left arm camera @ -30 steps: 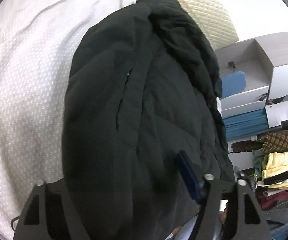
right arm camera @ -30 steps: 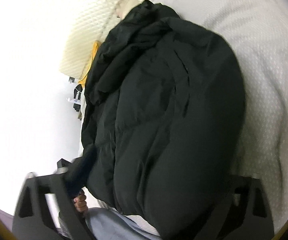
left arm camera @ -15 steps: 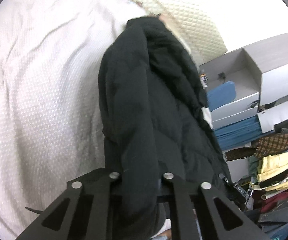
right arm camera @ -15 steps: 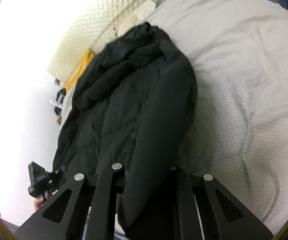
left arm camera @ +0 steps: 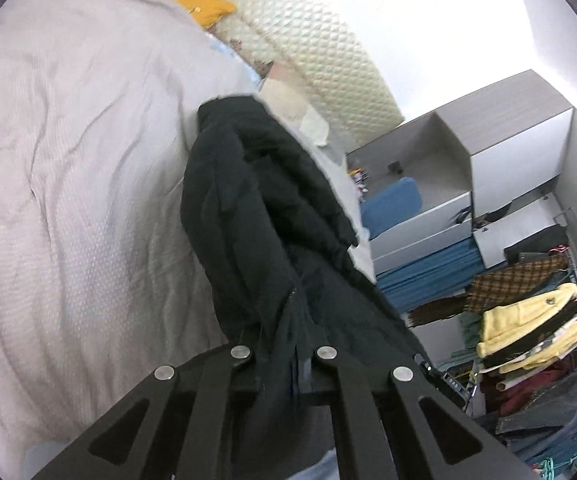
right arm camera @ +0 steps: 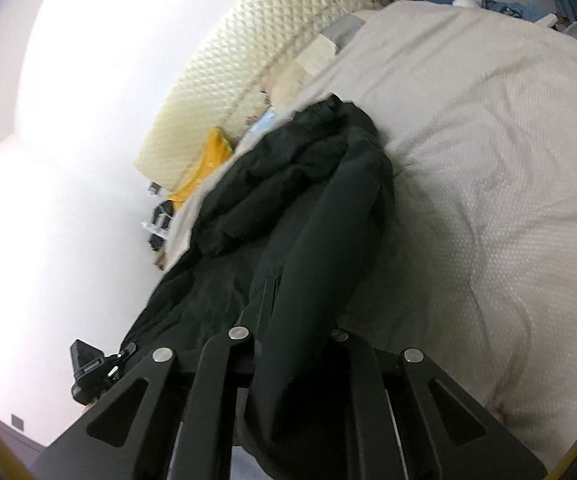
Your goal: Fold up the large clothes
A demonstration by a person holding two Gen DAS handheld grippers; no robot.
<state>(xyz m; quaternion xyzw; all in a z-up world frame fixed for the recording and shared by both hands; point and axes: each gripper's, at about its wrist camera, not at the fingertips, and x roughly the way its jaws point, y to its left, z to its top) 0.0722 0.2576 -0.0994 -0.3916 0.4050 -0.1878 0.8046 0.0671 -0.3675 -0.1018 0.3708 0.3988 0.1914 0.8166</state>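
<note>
A large black padded jacket [left arm camera: 264, 240] lies lengthwise on a pale textured bedspread [left arm camera: 68, 200], its hood end far from me. My left gripper [left arm camera: 282, 354] is shut on the jacket's near edge, cloth bunched between its jaws. In the right wrist view the same jacket [right arm camera: 296, 216] runs away from me, and my right gripper [right arm camera: 288, 336] is shut on its near edge, a thick fold hanging through the jaws. The near end is lifted off the bed. The left gripper [right arm camera: 88, 372] shows at lower left in the right wrist view.
A cream quilted headboard [left arm camera: 320, 60] stands at the bed's far end, with a yellow garment [left arm camera: 192, 8] by it. Grey shelves with blue items [left arm camera: 428, 216] and a rack of stacked clothes [left arm camera: 528, 328] stand to the right. A white wall [right arm camera: 68, 160] is on the other side.
Both grippers went from open around the jacket's near edge to shut on it, then pulled back and lifted. The jacket now looks narrower and farther away in both views.
</note>
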